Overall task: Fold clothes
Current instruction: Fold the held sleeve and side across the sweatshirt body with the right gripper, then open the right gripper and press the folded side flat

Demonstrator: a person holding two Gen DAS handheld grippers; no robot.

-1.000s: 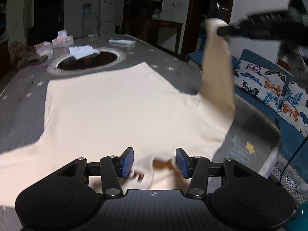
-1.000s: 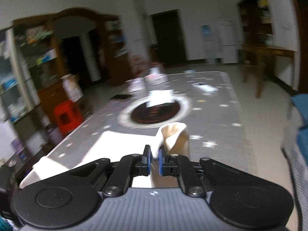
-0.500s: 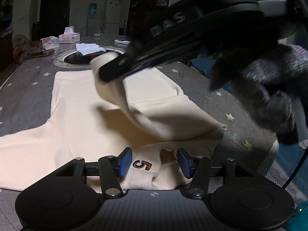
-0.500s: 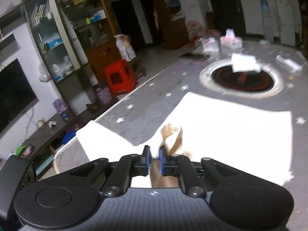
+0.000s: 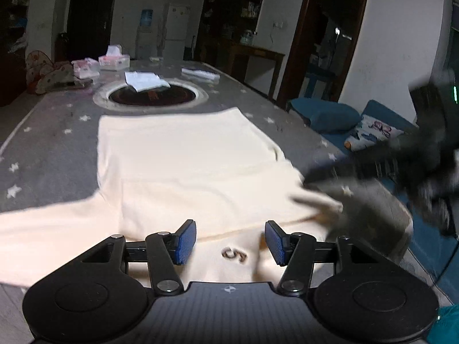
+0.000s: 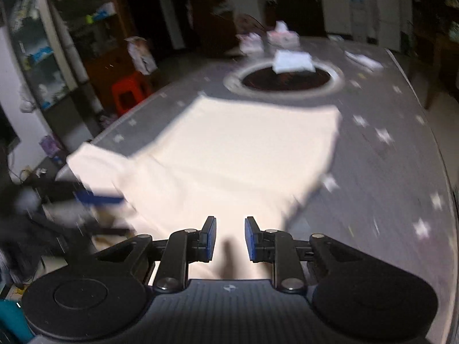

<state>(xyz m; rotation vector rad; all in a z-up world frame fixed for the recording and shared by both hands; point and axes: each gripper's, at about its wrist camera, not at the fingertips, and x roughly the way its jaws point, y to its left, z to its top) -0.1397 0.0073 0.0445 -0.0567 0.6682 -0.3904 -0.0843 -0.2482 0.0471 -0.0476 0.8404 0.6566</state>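
Note:
A cream shirt (image 5: 186,157) lies flat on the grey star-patterned table (image 5: 51,149). One sleeve (image 5: 206,197) is folded across its body; the other stretches out to the left. My left gripper (image 5: 231,240) is open over the collar, where a label with a "5" (image 5: 233,255) shows between the blue pads (image 5: 186,240). At the shirt's right edge, my right gripper (image 5: 312,192) is a dark blur. In the right wrist view the right gripper (image 6: 231,238) hovers low over the shirt (image 6: 243,149), jaws opening, with no cloth pinched. The left gripper (image 6: 106,215) is blurred at the left.
A round dark recess (image 5: 153,97) with a white paper (image 5: 145,80) on it lies beyond the shirt. Tissue boxes (image 5: 114,60) stand at the far end. A blue sofa (image 5: 330,114) with a butterfly cushion (image 5: 373,134) runs along the right. A red stool (image 6: 129,91) stands off the left side.
My right gripper carried the raised sleeve over the shirt, came down and let it go; the sleeve now lies folded across the body. The left gripper stayed open at the collar.

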